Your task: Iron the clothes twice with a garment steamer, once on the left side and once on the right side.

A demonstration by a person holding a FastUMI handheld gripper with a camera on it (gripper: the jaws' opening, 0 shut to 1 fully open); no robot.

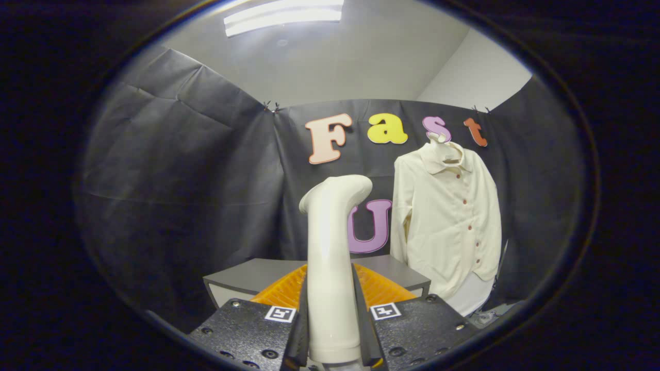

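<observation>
Cream steamer (332,268): upright between my gripper (332,330) fingers, both pressing its handle.
Shirt (447,221): hangs beyond, to the right.
Next: I'd aim the nozzle squarely, stroke evenly.

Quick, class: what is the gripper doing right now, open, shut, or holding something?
Gripper: shut on the garment steamer, both fingers pressing its handle.

Steamer (332,268) base hidden betw. hand-held gripper (332,314) fingers.
</observation>
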